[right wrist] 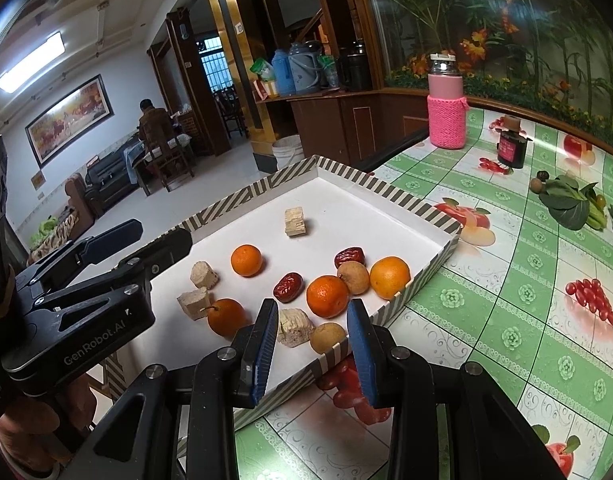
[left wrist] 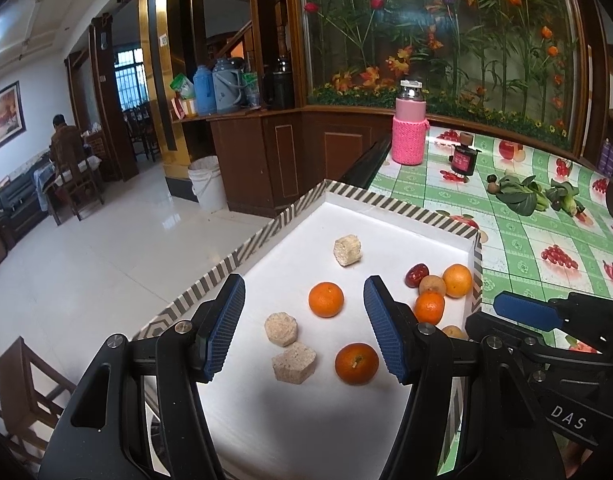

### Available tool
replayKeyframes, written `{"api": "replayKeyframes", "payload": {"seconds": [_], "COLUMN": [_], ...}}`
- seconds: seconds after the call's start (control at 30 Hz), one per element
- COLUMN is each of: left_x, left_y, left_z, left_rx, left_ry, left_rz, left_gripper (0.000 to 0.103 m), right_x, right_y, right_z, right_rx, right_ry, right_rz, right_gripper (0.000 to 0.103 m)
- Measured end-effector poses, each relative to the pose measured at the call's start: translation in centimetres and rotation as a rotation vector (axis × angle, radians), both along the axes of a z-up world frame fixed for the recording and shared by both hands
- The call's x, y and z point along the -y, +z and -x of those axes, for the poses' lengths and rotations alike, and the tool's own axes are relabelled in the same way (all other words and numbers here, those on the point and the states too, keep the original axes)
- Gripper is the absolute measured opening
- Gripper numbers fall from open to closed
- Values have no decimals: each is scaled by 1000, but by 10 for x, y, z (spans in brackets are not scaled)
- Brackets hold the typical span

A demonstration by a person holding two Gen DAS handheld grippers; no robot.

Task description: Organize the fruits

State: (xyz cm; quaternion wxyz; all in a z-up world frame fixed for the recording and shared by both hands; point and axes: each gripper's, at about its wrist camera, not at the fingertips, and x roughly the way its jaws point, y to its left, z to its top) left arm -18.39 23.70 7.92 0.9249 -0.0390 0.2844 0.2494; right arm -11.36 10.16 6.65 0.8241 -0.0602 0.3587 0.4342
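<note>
Both hand-held grippers, left (left wrist: 304, 330) and right (right wrist: 312, 346), hang open, empty, over the fruit-strewn tray (right wrist: 422, 272).

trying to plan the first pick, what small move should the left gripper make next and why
Probably ease the left gripper forward and down over the nearest orange in the tray. Its fingers stand apart with nothing between them, and that orange lies loose, apart from the beige blocks.

right gripper (right wrist: 311, 346): jaws apart, empty, over tray's near rim
tray (right wrist: 390, 196): striped, on desk (right wrist: 506, 344)
oranges (right wrist: 327, 295): four, inside tray
left gripper (right wrist: 154, 236): at tray's left edge
</note>
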Motion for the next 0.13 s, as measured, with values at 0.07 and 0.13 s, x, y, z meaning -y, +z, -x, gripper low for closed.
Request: {"api": "replayKeyframes", "payload": {"seconds": [0.07, 0.13], "left_x": [2, 5], "left_y": [1, 2], "left_z": [-1, -3], "left_rx": [-4, -9], "left_ry": [-9, -16], "left_rz": [3, 20], "left_gripper": [62, 62], "right_x": [4, 10], "right_y": [0, 2], "right_z": [-1, -2], "right_rx": [-4, -3], "right_ry": [-8, -21], "right_rz": [-3, -4], "right_gripper": [34, 34]}}
